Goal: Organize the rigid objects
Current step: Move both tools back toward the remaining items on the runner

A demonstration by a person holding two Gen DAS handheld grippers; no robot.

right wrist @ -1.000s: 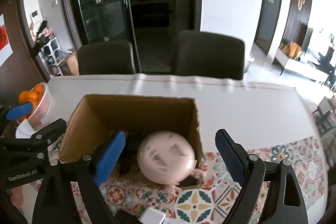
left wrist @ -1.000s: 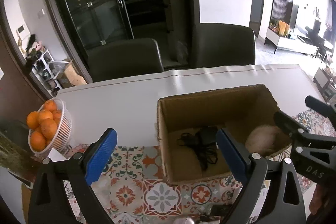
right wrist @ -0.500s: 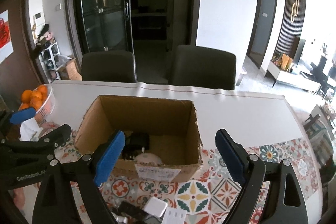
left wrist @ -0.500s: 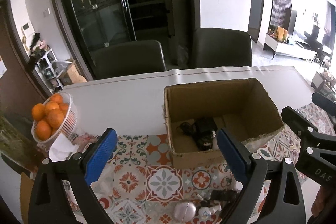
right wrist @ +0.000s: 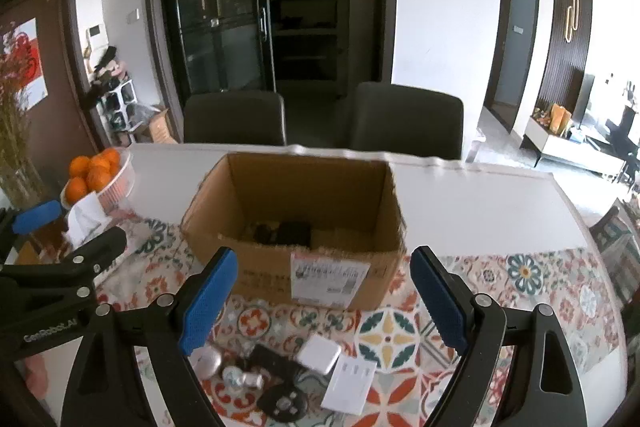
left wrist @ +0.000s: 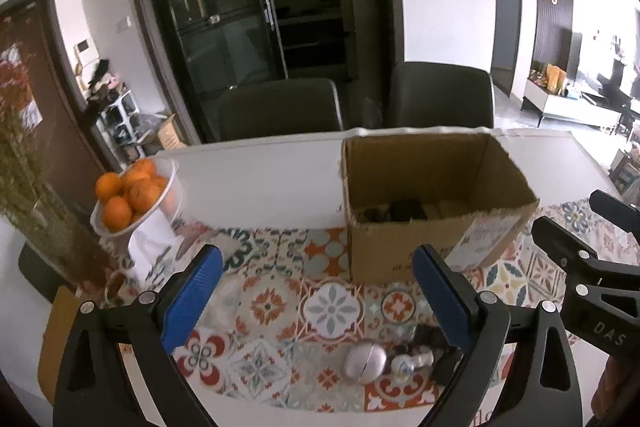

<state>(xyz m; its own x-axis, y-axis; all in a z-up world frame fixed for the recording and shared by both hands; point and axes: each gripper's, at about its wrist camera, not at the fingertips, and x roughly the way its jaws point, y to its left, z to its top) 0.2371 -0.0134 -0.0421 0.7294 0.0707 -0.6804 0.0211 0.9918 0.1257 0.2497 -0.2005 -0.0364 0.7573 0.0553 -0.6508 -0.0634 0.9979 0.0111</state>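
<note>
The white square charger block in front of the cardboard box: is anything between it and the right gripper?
Nothing visible blocks it. The white square charger block lies on the patterned tablecloth between the open fingers of the right gripper. A black flat device touches its left side and a white card lies by its right, so both crowd the grasp.

From each wrist we look forward along our spread fingers, slightly down onto the table. Both views face the cardboard box just ahead, sharing the chairs beyond it.
</note>
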